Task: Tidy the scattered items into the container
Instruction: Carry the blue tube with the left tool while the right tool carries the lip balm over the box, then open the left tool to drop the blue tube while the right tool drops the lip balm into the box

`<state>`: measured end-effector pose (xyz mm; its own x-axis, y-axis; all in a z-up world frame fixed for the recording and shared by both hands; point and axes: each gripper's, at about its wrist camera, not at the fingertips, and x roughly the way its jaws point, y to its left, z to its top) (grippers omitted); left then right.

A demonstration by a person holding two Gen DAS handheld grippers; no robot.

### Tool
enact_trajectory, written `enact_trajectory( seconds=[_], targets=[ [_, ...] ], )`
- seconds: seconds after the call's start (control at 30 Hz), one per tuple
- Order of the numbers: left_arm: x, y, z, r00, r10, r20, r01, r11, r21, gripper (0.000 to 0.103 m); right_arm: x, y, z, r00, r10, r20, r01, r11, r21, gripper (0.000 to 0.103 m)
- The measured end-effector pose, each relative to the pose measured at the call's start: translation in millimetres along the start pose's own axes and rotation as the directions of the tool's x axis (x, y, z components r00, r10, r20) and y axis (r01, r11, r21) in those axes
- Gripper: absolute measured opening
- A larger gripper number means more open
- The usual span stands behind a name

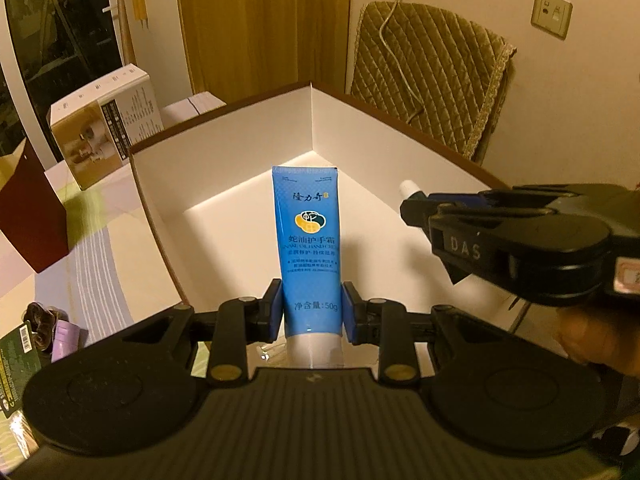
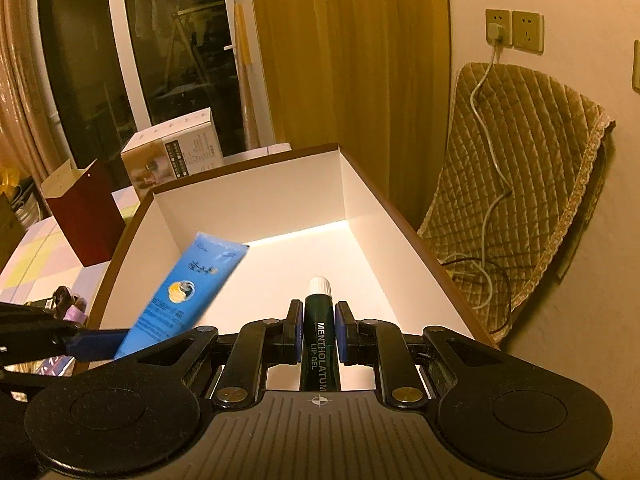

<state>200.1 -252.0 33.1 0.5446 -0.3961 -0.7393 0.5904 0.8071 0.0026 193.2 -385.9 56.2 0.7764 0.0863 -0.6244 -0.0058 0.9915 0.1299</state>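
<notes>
White-walled container [image 1: 240, 136], floor bare; left gripper [image 1: 311, 308] clamping hand-cream tube [image 1: 308, 232], right gripper [image 2: 318, 334] clamping lip-gel tube [image 2: 318, 320]

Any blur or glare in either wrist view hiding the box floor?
Left wrist: hand cream tube sharp, a bright light band across the box floor's far edge. Right wrist: that tube is motion-blurred, lip gel label crisp; warm dim light, fisheye-bent edges.

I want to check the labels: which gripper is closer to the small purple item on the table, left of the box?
Left. The left gripper, gripping the blue hand cream tube, is beside the purple item. The right gripper, gripping the lip gel, is farther, over the white box.
</notes>
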Motion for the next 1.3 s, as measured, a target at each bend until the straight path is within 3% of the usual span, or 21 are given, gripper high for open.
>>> enact_trajectory(
  seconds=[0.3, 1.3],
  targets=[
    [9.6, -3.3, -3.4, 1.0, 0.0, -0.015, 0.0, 1.0, -0.002, 0.027, 0.3, -2.9, -0.1, 1.0, 0.001, -0.003, -0.001, 1.0, 0.017, 0.018],
    [-13.5, 11.7, -7.1, 0.999, 0.042, 0.029, -0.04, 0.998, -0.056, 0.027, 2.7, 9.7, -2.2, 1.0, 0.025, -0.003, -0.025, 0.999, -0.022, 0.019]
  ],
)
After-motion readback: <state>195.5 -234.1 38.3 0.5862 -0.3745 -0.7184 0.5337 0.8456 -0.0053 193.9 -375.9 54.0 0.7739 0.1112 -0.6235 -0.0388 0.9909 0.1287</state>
